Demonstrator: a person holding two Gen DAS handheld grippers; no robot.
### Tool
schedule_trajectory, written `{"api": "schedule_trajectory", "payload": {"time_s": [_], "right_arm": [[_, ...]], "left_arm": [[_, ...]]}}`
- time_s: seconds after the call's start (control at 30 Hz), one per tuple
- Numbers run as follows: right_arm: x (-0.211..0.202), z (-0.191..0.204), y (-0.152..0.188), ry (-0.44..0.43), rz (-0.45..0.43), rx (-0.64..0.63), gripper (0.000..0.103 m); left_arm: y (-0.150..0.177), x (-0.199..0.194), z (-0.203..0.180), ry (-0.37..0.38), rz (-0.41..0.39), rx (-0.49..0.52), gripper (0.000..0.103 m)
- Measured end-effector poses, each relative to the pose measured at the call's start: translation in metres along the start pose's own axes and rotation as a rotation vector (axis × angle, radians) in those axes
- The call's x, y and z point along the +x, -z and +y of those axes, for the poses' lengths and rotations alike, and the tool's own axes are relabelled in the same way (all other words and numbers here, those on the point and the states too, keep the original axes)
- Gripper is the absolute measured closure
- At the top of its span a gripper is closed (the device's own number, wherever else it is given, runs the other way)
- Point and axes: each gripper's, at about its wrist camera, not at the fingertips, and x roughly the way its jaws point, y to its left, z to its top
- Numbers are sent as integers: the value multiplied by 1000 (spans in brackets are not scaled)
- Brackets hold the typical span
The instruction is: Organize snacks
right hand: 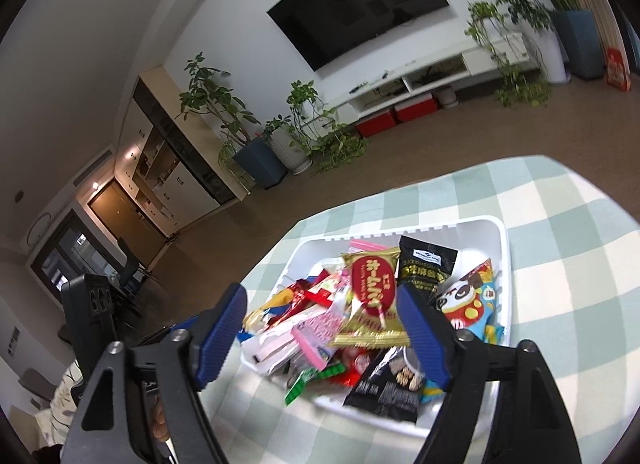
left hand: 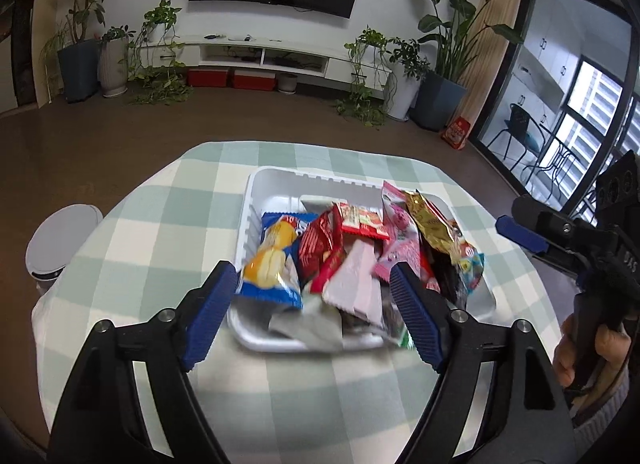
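A white tray [left hand: 256,200] on the checked tablecloth holds a heap of snack packets: a blue chip bag [left hand: 276,260], red packets [left hand: 320,248], a pale pink wrapper [left hand: 356,284] and a gold bag [left hand: 434,224]. My left gripper [left hand: 314,284] is open and empty, hovering just above the tray's near side. In the right wrist view the tray [right hand: 502,240] shows a gold-and-red packet [right hand: 372,296], a black packet [right hand: 426,268] and a panda packet [right hand: 466,300]. My right gripper [right hand: 320,304] is open and empty above the heap; it also shows in the left wrist view [left hand: 520,232].
The green-and-cream checked tablecloth [left hand: 304,396] covers a small table with brown floor around it. A white round bin [left hand: 60,240] stands left of the table. A TV wall, low cabinet and potted plants lie far behind.
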Motion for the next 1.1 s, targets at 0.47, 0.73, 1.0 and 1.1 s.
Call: {"api": "schedule_trajectory", "payload": {"time_s": [0.47,0.73,1.0,1.1], "right_arm": [[-102,33,61,124,-99,-128,0],[-130,21,105,168,-93,-74,0],[-133,17,124,215,-81,-66,0],[-133,20,127,236,-87,-87,0]], "left_arm": [[55,-96,-46,-50,-125,81,1],[76,-128,-77,-77,-156,153,1],[94,-153,-102,-81,-176,200,1],[98,-159,-107,-85,-178,211,1]]}}
